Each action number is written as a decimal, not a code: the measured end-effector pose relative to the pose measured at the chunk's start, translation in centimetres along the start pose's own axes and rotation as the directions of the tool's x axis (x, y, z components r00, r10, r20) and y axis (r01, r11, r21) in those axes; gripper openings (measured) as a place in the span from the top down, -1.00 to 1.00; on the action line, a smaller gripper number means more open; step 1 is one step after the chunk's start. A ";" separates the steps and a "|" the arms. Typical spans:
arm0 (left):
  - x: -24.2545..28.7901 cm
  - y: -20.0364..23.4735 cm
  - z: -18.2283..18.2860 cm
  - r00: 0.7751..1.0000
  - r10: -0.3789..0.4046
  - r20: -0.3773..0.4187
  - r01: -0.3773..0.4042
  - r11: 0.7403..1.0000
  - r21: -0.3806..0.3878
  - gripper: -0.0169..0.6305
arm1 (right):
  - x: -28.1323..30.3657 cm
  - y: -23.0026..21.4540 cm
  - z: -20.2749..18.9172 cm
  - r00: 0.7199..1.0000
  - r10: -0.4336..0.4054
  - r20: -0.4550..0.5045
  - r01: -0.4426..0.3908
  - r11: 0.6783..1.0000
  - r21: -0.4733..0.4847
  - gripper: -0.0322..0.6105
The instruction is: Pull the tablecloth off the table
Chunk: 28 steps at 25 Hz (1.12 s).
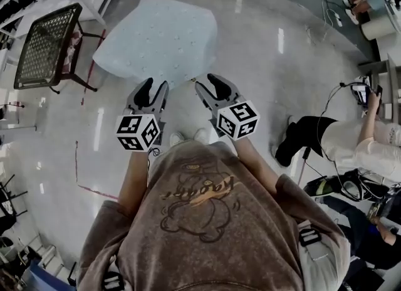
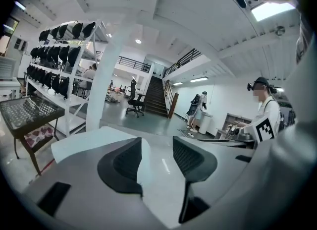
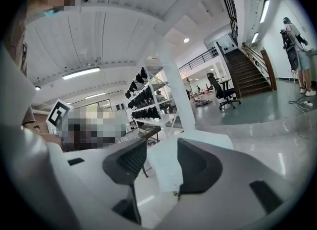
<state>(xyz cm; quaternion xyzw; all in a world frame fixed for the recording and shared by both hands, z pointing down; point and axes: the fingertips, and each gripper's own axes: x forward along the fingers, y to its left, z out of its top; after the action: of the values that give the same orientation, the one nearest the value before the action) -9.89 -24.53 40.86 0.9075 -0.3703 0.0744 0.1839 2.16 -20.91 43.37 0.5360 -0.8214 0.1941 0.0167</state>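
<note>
A: Jaw state, both grippers?
B: Left gripper [image 1: 154, 85] had its jaws spread, nothing pinched. Right gripper [image 1: 208, 80] was the same.
A: Tablecloth position?
B: The pale tablecloth [image 1: 156, 36] lay spread just ahead of both grippers, clear of the pads. A mesh-topped table [image 1: 47, 45] stood to its left, apart.

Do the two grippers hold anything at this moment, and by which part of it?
Nothing is held: left gripper and right gripper have jaws apart, and the tablecloth lies ahead of them.
</note>
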 end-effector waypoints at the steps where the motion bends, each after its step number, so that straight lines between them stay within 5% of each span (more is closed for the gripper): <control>1: 0.1 0.0 -0.1 1.000 -0.013 -0.002 0.013 1.000 -0.009 0.30 | 0.1 0.1 -0.1 1.000 0.004 -0.005 -0.003 1.000 0.007 0.29; 6: 0.5 -0.2 -1.8 0.995 -0.085 -0.044 0.084 0.996 -0.034 0.09 | 0.5 0.5 -1.4 1.000 -0.007 -0.018 0.007 0.999 0.043 0.13; 16: 1.6 -0.5 -5.1 0.983 -0.160 -0.088 0.150 0.983 -0.103 0.08 | 0.8 0.1 -4.6 0.998 0.008 -0.069 0.000 0.993 0.115 0.03; 28: 4.6 2.5 -10.7 0.993 -0.060 -0.100 0.031 0.962 -0.271 0.08 | 4.9 -4.1 -10.1 0.958 0.180 -0.222 -0.134 0.969 0.209 -0.07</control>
<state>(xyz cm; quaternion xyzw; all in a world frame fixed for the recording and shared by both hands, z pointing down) -8.36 -25.03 52.66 0.8770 -0.3457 0.0675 0.3268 1.88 -23.26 55.10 0.4405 -0.8309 0.3363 0.0486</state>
